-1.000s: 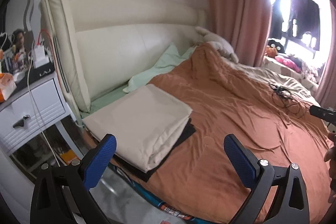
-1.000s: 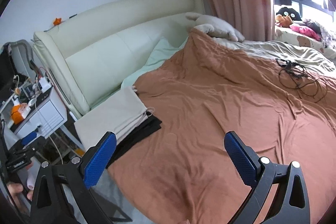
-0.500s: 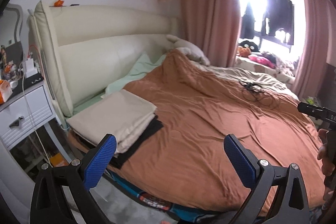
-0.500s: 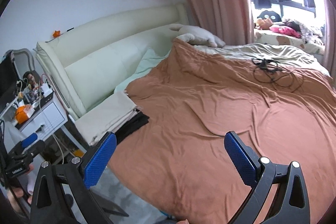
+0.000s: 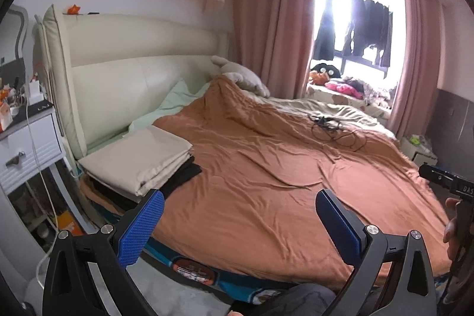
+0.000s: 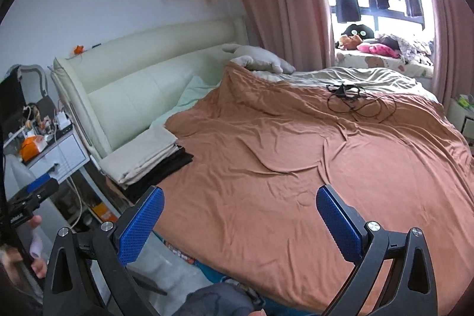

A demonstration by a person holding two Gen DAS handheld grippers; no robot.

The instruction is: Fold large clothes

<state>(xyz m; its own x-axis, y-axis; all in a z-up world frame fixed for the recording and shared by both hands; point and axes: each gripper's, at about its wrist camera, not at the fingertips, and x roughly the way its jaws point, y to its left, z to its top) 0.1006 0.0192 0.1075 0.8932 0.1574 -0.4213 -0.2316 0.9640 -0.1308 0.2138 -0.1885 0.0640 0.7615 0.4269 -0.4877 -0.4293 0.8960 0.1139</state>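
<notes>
A home bedroom — bed, headboard, curtains.

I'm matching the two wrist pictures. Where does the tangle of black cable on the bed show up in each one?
Left wrist: the black cable tangle lies right of centre, on the far part of the brown bedspread.
Right wrist: the tangle lies upper right, also on the bedspread's far part.
Shared landmark: the folded beige cloth stack by the cream headboard.
</notes>
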